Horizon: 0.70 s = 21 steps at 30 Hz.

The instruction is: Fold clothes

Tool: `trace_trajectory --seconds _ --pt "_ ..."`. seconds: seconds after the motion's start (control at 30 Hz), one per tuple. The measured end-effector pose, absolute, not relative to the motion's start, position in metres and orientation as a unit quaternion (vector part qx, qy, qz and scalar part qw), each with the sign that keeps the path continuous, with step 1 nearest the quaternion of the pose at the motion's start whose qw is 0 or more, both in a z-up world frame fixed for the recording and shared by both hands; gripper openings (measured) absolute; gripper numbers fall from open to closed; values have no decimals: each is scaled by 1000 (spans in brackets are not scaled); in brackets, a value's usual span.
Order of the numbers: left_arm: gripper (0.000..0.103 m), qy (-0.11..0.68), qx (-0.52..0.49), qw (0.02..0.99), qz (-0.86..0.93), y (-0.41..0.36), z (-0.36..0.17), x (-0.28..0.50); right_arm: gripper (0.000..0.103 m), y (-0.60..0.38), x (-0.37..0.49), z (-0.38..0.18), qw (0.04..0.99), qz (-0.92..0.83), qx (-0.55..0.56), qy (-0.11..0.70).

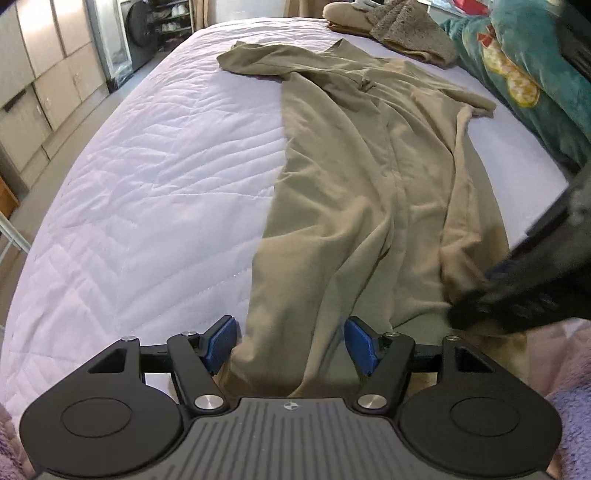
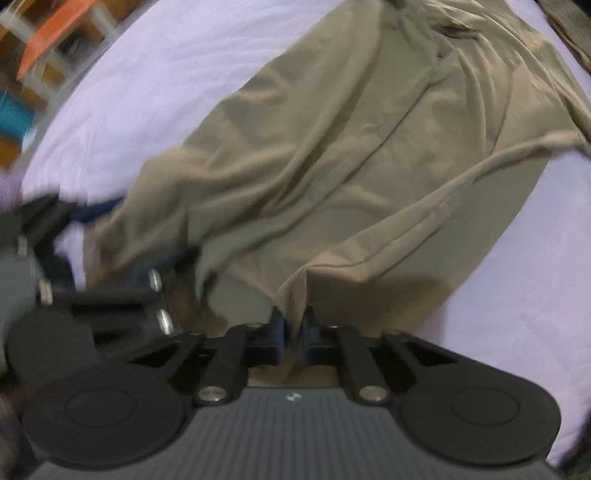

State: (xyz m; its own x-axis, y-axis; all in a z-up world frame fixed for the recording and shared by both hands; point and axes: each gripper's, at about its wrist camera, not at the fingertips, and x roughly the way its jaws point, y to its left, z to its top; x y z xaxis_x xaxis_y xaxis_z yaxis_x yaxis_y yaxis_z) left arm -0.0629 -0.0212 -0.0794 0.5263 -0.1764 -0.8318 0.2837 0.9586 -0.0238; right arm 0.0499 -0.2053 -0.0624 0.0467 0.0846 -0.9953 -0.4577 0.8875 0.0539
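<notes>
A long tan garment (image 1: 354, 177) lies spread lengthwise on the lilac quilted bed (image 1: 155, 177), sleeves at the far end. My left gripper (image 1: 290, 343) is open, its blue pads either side of the garment's near hem, which runs between the jaws. My right gripper (image 2: 293, 330) is shut on the garment's hem edge (image 2: 295, 288), with the cloth (image 2: 351, 147) pinched between the pads. In the left wrist view the right gripper (image 1: 517, 295) shows as a blurred black shape on the hem at right. The left gripper shows blurred in the right wrist view (image 2: 92, 266).
A pile of tan and grey knit clothes (image 1: 399, 29) sits at the bed's far end. A teal blanket (image 1: 528, 74) lies along the right side. Cabinets (image 1: 40, 81) stand left of the bed. A purple fleece (image 1: 565, 387) is near the front edge.
</notes>
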Motion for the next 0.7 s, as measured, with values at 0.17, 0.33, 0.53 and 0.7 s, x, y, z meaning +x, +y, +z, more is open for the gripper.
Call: trace_trajectory --seconds 0.17,0.33,0.53,0.7 --pt "67 460 72 876 -127 -16 -67 -72 8 -243 50 -50 659 166 -249 690" --pt "67 446 49 886 -119 1 -46 -85 10 -297 52 -74 560 124 -304 761" --pt "67 425 81 888 -156 -24 -33 -103 50 -317 46 -71 542 152 -303 769" --pt "67 427 173 869 -180 -78 -42 -106 81 -311 121 23 755 149 -140 624"
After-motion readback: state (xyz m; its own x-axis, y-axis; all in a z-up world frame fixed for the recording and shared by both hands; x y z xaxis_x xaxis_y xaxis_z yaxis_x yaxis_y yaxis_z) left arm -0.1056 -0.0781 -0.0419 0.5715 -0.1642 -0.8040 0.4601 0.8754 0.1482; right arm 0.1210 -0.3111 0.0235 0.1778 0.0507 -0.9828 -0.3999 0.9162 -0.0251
